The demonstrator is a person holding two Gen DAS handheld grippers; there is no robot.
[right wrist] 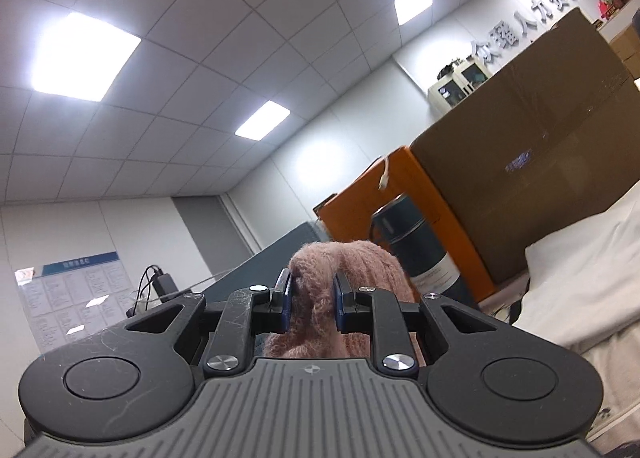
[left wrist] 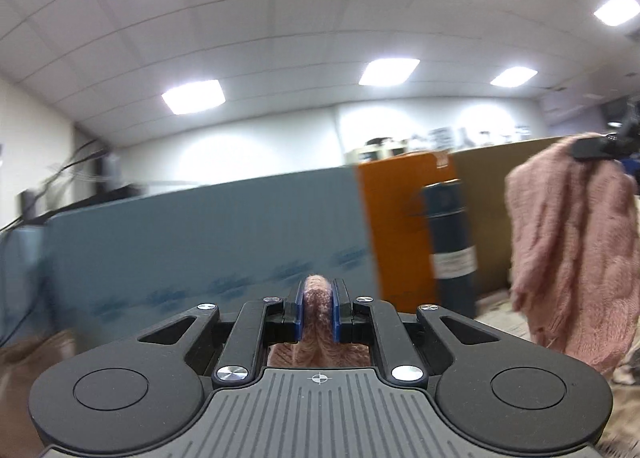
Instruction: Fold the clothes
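Note:
A fuzzy pink knitted sweater [left wrist: 568,242] is held up in the air by both grippers. My left gripper [left wrist: 318,306] is shut on a bunched fold of the knit, which bulges up between its blue pads. In the left wrist view the right gripper [left wrist: 600,146] shows at the far right edge, with the sweater draped down from it. In the right wrist view my right gripper [right wrist: 312,298] is shut on a thick wad of the same pink sweater [right wrist: 348,270], which spills over the right finger. How the sweater hangs below the grippers is hidden.
An orange box [left wrist: 400,218], a dark blue cylinder flask [left wrist: 452,234] and a large brown cardboard box [right wrist: 532,162] stand ahead. A grey-blue partition panel [left wrist: 200,238] runs to the left. White cloth [right wrist: 580,270] lies at the right. Cables and a charger [right wrist: 160,282] sit at the left.

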